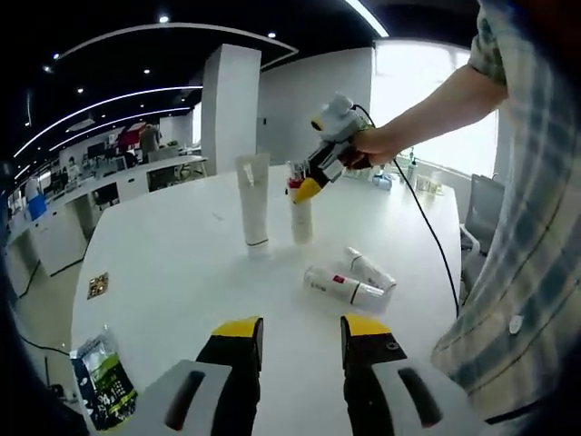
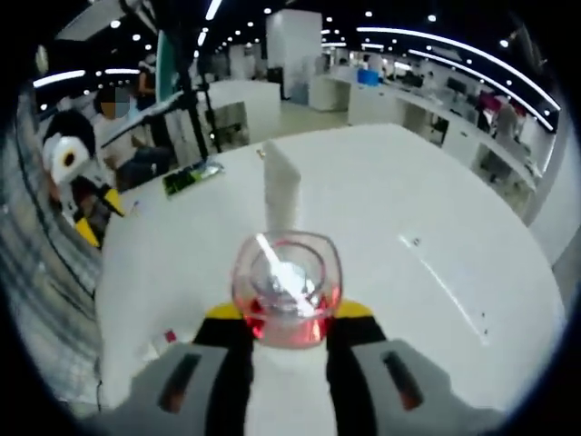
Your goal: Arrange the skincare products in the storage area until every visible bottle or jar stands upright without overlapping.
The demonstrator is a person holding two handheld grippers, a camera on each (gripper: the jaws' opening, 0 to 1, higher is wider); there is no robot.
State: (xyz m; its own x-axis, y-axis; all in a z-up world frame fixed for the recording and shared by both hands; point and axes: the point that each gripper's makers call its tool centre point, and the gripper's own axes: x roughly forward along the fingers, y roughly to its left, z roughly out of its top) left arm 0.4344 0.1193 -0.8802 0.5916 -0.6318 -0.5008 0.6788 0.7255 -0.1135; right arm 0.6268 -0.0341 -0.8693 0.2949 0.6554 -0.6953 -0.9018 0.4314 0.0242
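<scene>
Right gripper view: right gripper (image 2: 289, 320) clamps the red-capped bottle (image 1: 300, 214) upright just beside the standing tube (image 1: 253, 199); left gripper (image 1: 300, 338) hangs open. Two bottles (image 1: 349, 280) lie nearby. Releasing crookedly could topple the red-capped bottle against the tube.

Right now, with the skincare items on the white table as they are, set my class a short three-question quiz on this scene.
1. True or false: the right claw is closed on the red-capped bottle.
2. How many products lie on their sides on the table?
   A. none
   B. two
   C. four
3. Fill in: the tall tube stands ____ beside the bottle.

Key:
1. True; the right gripper view shows its jaws on either side of the bottle, just below the cap.
2. B: the lying tube and the smaller one.
3. Upright.
</scene>
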